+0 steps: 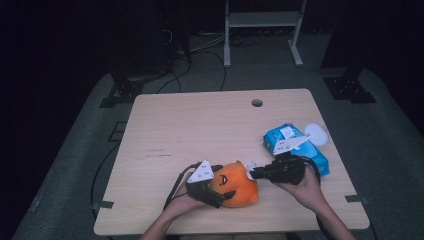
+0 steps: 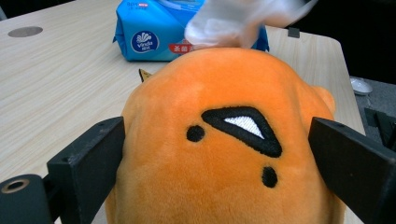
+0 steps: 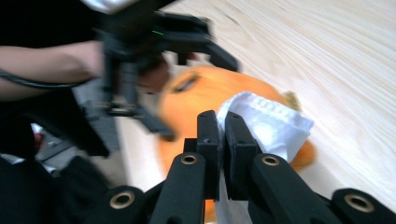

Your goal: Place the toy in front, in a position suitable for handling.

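Orange plush (image 1: 235,184) on pale wooden table (image 1: 200,125), dark room.

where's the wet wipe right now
In the high view the wipe is at the front centre of the table, pinched in the right tool, against the orange plush.

- Right gripper (image 3: 221,122): two black jaws rising from the bottom edge, pressed together on a fold of the white wipe (image 3: 271,123).
- White wipe: spreads to the right of the jaws and lies against the orange plush toy (image 3: 210,91).
- Left gripper (image 3: 140,70): blurred, upper left, its jaws on either side of the toy; a forearm (image 3: 46,60) behind it.
- Wooden table (image 3: 327,60): upper right.
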The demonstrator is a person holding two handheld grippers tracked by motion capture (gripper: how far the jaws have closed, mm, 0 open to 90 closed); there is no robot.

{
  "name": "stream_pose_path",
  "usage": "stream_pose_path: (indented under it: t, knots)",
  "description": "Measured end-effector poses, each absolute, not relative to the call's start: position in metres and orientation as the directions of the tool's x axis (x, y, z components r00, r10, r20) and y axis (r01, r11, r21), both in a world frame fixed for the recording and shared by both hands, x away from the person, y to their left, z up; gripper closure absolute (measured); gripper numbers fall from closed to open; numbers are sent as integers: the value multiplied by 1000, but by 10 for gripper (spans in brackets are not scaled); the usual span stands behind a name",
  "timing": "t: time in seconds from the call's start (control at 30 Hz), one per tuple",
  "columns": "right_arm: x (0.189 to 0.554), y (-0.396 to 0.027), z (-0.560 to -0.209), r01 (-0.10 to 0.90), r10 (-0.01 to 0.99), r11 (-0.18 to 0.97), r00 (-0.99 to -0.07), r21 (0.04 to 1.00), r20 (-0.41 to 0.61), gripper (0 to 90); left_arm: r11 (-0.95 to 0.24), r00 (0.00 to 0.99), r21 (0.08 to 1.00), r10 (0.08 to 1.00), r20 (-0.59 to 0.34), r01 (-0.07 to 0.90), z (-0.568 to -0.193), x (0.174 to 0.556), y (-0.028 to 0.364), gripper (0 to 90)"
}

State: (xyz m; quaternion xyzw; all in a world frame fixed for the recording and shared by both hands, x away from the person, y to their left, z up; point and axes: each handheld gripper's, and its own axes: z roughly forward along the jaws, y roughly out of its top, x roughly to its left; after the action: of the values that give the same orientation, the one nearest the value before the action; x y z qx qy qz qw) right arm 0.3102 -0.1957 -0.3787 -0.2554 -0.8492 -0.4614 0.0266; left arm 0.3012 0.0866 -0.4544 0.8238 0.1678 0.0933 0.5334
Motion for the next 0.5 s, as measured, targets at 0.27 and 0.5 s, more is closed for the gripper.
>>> stream_pose_path:
  t: [0.27, 0.5]
  knots:
    - [313, -193, -384, 460, 398, 439, -870, 772, 293, 858, -377, 928, 909, 372, -26, 176, -455, 301, 87, 55]
    - [280, -200, -350, 411, 319, 412, -901, 813, 295, 858, -379, 928, 908, 372, -25, 177, -455, 302, 86, 55]
